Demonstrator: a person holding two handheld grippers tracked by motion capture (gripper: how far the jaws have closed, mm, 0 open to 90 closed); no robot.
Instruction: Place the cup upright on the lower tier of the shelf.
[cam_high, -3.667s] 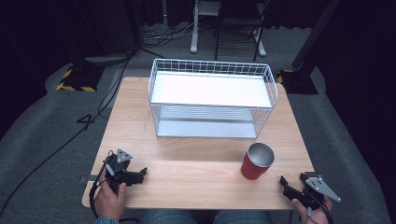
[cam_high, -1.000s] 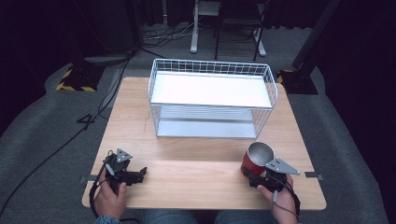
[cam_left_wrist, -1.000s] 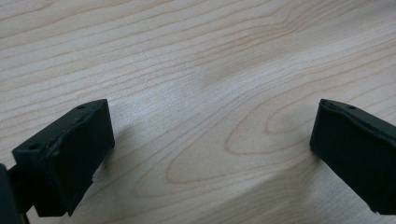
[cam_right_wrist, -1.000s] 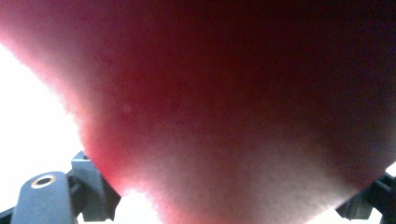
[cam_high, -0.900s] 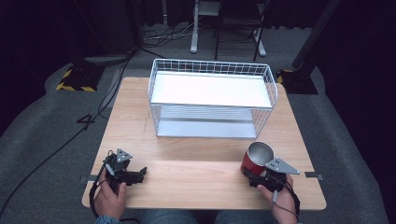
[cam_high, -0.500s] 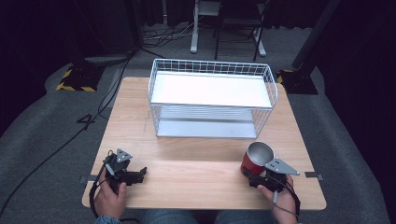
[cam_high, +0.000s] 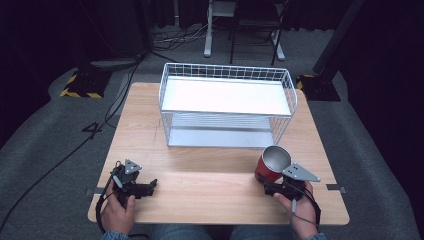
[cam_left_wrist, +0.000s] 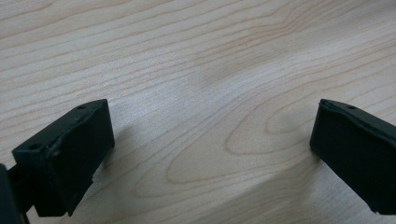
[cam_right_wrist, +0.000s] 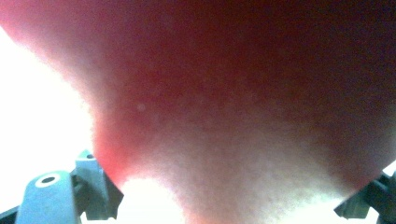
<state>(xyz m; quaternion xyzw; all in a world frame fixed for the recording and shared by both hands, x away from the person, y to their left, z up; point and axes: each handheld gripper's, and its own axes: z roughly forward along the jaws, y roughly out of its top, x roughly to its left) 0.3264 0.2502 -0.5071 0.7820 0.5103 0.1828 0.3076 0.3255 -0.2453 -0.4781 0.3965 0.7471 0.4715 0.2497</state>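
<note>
— What's the biggest thing there?

— The wooden table (cam_high: 210, 185), pale grain, with a white wire basket (cam_high: 227, 107) standing on its far half. The basket has a flat white shelf on top and a lower tier under it.

— And nearer the person?

— A red cup (cam_high: 271, 165) with a silvery inside, upright on the near right part of the table, just in front of the basket's right corner. The right gripper (cam_high: 272, 186) sits right at its base, held by the right hand (cam_high: 299, 212).

— Is it clamped on the cup?

— Hard to say. In the right gripper view the cup (cam_right_wrist: 243, 102) is a red blur between the jaws, so I can't tell whether they touch it.

— The other side?

— The left gripper (cam_left_wrist: 212, 154) rests low over bare wood at the near left, jaws spread wide with nothing between them, in the left hand (cam_high: 117, 212).
</note>
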